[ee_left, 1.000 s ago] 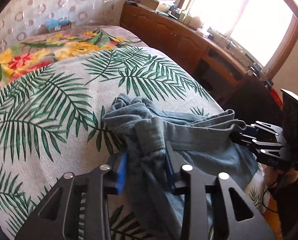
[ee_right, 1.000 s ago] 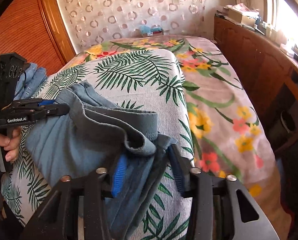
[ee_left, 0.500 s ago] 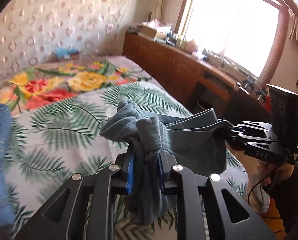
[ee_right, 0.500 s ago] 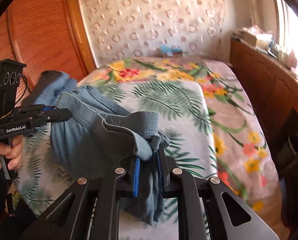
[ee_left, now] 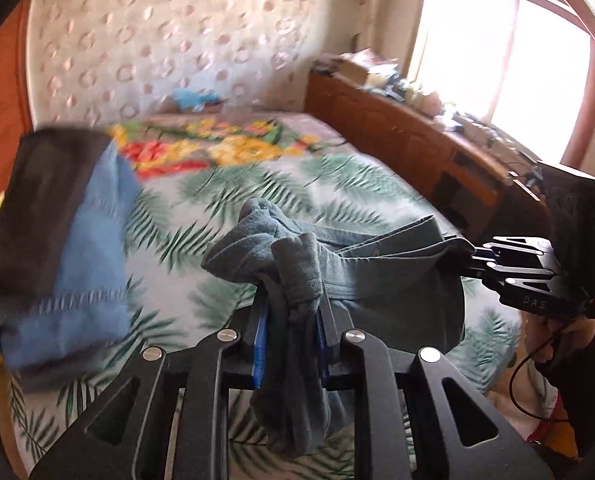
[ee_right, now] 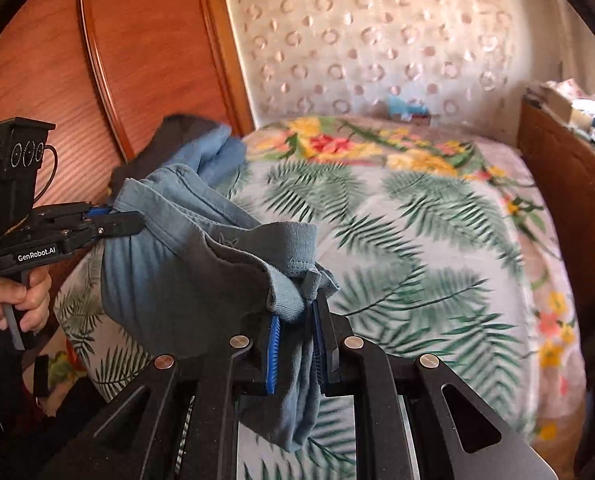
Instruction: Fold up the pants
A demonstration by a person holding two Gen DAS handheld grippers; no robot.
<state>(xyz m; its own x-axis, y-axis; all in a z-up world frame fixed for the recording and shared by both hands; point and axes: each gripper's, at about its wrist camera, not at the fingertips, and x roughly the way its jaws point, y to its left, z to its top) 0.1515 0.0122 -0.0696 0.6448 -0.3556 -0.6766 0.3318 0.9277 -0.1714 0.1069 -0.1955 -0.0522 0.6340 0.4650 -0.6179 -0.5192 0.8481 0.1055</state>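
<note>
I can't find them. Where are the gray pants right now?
The gray pants hang above the leafy bedspread, stretched between the left gripper and right gripper.

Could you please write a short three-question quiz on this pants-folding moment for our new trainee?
1. True or false: the grey-blue pants lie flat on the bed.
2. What is the left gripper shut on?
A. the pants
B. the folded clothes pile
C. nothing
3. Fill in: the right gripper clamps the pants at the ribbed ____.

Key:
1. False: they hang between both grippers, above the palm-leaf cover.
2. A
3. waistband
</note>
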